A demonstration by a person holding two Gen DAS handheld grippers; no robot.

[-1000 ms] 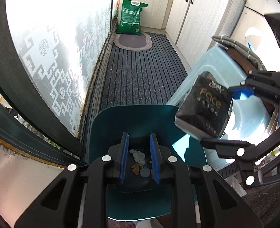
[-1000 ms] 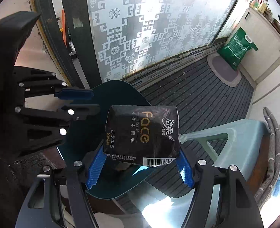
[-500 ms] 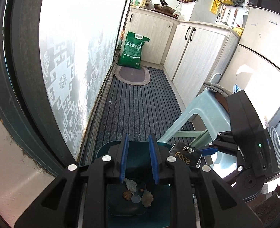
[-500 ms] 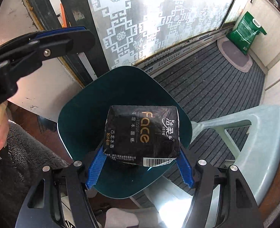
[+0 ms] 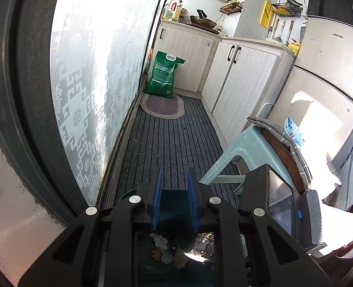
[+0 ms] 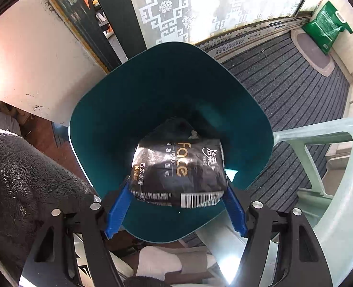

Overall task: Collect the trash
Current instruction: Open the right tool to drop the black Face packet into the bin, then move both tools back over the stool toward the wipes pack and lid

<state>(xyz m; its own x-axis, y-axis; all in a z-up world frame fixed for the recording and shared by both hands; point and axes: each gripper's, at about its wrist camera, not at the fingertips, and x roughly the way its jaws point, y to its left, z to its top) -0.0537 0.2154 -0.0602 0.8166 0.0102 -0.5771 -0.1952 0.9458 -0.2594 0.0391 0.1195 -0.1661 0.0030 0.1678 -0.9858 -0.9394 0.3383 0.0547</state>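
A dark teal trash bin (image 6: 119,110) stands on the floor below both grippers. A black "Face" tissue pack (image 6: 178,169) sits in the bin's mouth, tilted, between my right gripper's (image 6: 176,215) spread blue fingers (image 6: 117,211); the jaws are wider than the pack and no longer press it. In the left wrist view the pack (image 5: 205,244) shows low inside the bin (image 5: 171,201), beside small scraps (image 5: 160,241). My left gripper (image 5: 174,179) hovers above the bin, its narrow gap empty.
A pale green plastic stool (image 5: 245,153) stands right of the bin, a folded grey cloth (image 5: 279,134) on it. Frosted patterned glass door (image 5: 85,95) on the left. Striped dark carpet (image 5: 174,141), green sack (image 5: 164,74), cabinets (image 5: 243,76), fridge (image 5: 324,79) beyond.
My right gripper has lowered the pack into the bin and spread its fingers, so the pack has tilted and dropped. My left gripper has lifted up and back.
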